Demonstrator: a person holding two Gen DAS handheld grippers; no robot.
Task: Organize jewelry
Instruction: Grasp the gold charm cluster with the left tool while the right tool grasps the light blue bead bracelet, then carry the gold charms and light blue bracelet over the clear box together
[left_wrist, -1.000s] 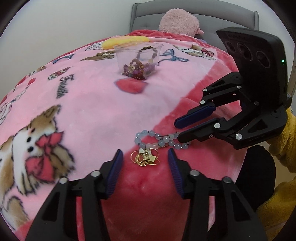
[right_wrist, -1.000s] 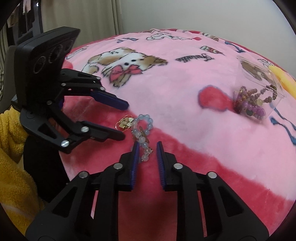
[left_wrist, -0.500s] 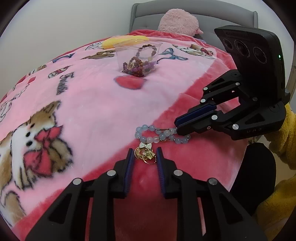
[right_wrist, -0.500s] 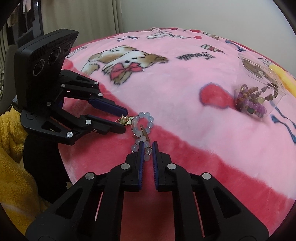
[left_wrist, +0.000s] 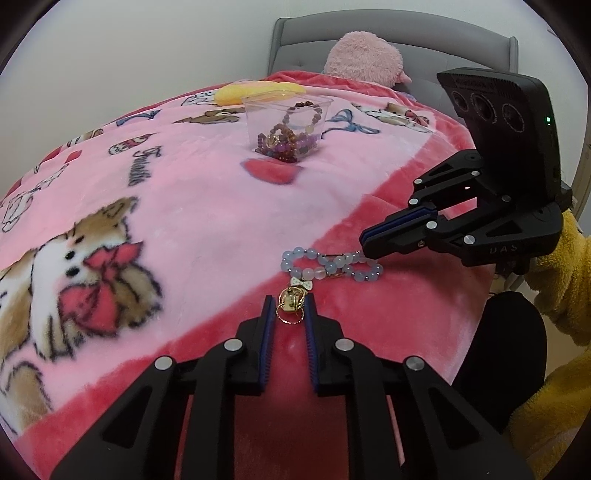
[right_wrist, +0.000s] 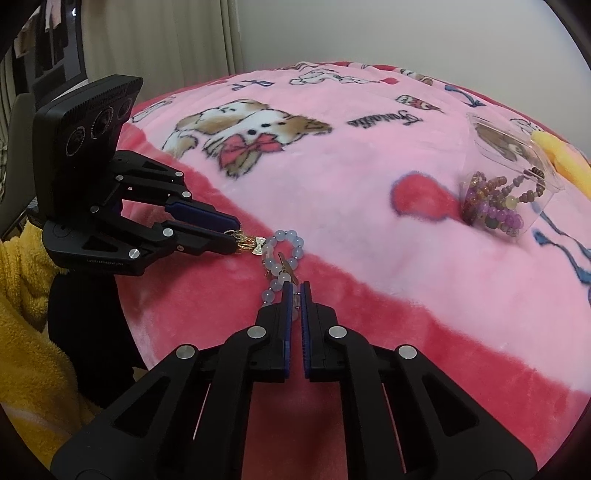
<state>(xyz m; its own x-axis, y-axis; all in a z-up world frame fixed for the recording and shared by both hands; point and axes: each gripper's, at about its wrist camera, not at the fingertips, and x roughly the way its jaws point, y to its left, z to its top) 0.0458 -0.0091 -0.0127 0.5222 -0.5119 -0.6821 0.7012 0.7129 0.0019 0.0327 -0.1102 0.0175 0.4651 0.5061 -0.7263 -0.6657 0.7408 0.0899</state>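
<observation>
As both pairs of fingers have just been closing, we note the left gripper (left_wrist: 290, 308) pinching the gold charm cluster (left_wrist: 291, 305) at lower centre, the right gripper (right_wrist: 295, 291) clamped on the pale bead bracelet (right_wrist: 284, 254); both look ready to lift toward the clear cup (left_wrist: 286, 127).

I see a pink fleece blanket (left_wrist: 207, 206) printed with bow-tied puppies, a grey headboard (left_wrist: 391, 40) beyond its far edge, a pink plush toy (left_wrist: 364, 57) against that headboard, a yellow cushion (left_wrist: 258, 90) on the blanket's far side, pale curtains (right_wrist: 159, 40) behind the blanket
</observation>
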